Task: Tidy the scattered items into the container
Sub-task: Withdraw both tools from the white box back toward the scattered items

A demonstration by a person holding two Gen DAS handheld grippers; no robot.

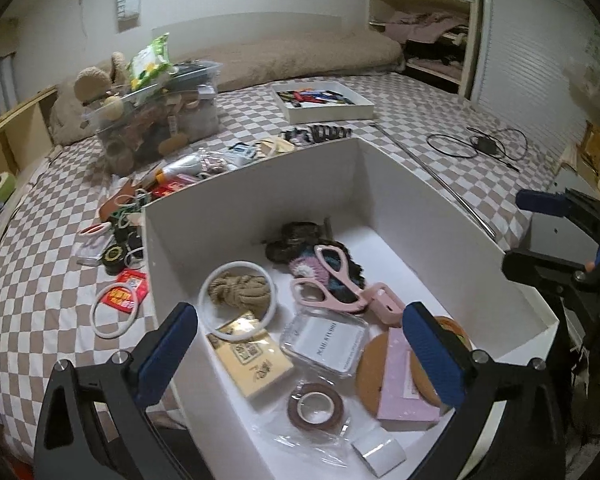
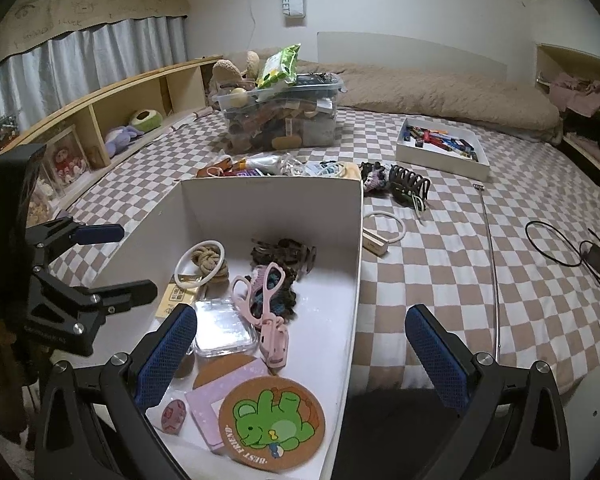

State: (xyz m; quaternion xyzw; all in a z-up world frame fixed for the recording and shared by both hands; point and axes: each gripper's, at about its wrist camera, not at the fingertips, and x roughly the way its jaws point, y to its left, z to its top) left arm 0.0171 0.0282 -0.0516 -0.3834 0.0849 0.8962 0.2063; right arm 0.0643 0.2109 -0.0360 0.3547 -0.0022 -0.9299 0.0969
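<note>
Meanwhile, you are holding both tools, left tool (image 1: 300, 354) and right tool (image 2: 302, 354), apart and empty above the white container (image 2: 358, 240), while a white ring (image 2: 384, 226) is waiting on the bed just beyond the right tool.

- White container (image 2: 354, 240): walls seen as smooth, matt board or plastic; which one cannot be told.
- Bedcover (image 2: 440, 264): checked woven cloth, matt.
- Scissors (image 1: 332, 280): pink handles, smooth plastic, slight sheen.
- Round coaster (image 2: 272, 424): cork-like, rough rim, printed matt face.
- Clear case (image 1: 324, 344): glossy transparent plastic, paper label inside.
- Tape roll (image 1: 315, 404): glossy, wrapped in clear film.
- Rope knot (image 1: 239, 290): coarse twisted fibre.
- Rod (image 2: 493, 264): polished metal.
- Gripper pads (image 1: 432, 356): blue, textured, rubber-like.
</note>
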